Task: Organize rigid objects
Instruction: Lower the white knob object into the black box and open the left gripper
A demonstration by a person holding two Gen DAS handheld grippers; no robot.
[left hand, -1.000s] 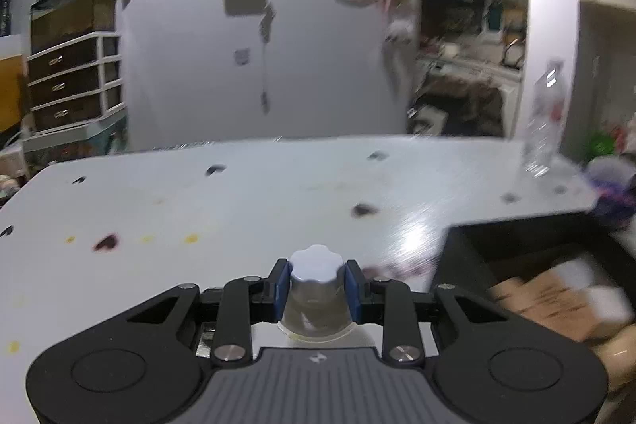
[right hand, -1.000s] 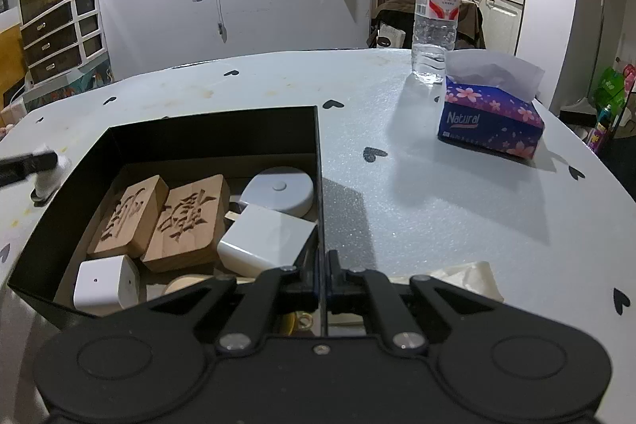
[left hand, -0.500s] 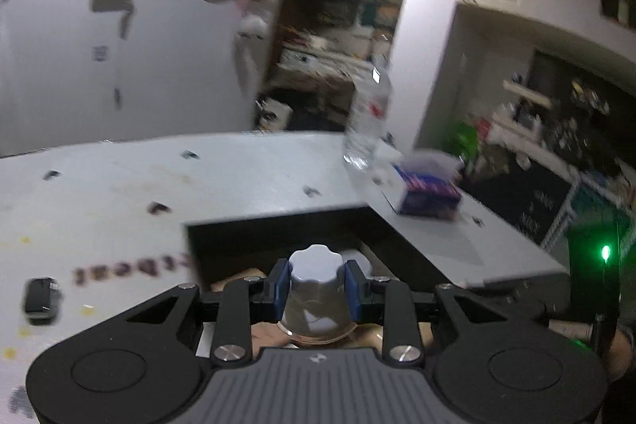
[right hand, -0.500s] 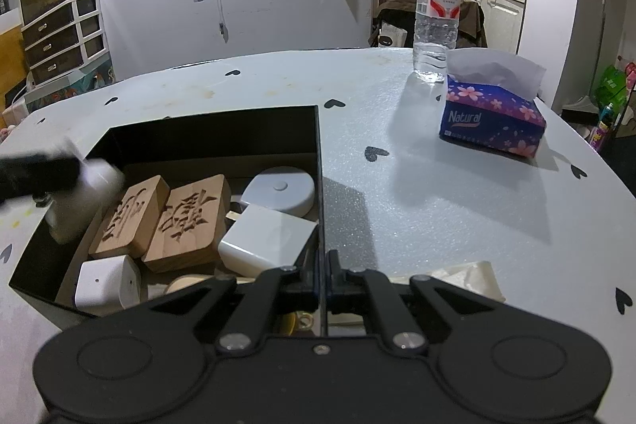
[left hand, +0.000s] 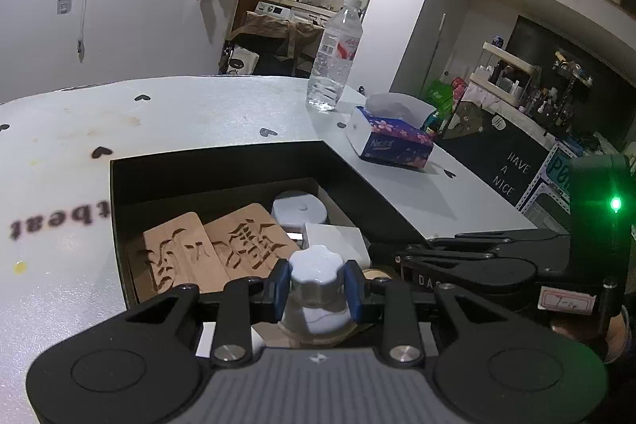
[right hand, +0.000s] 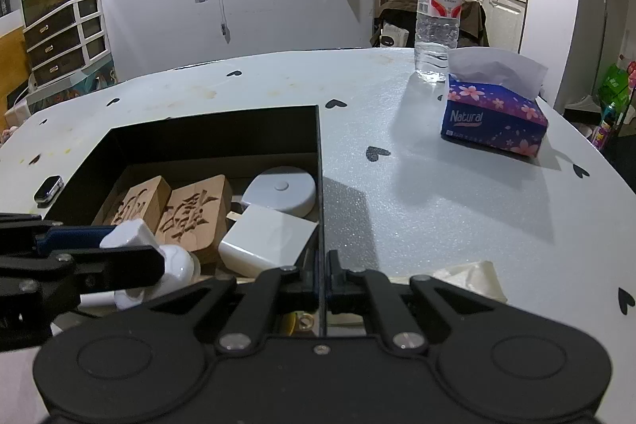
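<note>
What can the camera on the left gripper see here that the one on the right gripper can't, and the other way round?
Only the left view shows the scalloped white cap of the small bottle head-on, plus the dark shelves with a "HAVE A NICE" sign.

Only the right view shows the smartwatch on the table, the drawer unit, and the right gripper shut on the box wall.

Both show the black box, two carved wooden blocks, water bottle and tissue box.

Carved matt wooden blocks (left hand: 214,253) lie beside a glossy white plastic charger (right hand: 264,239).
</note>
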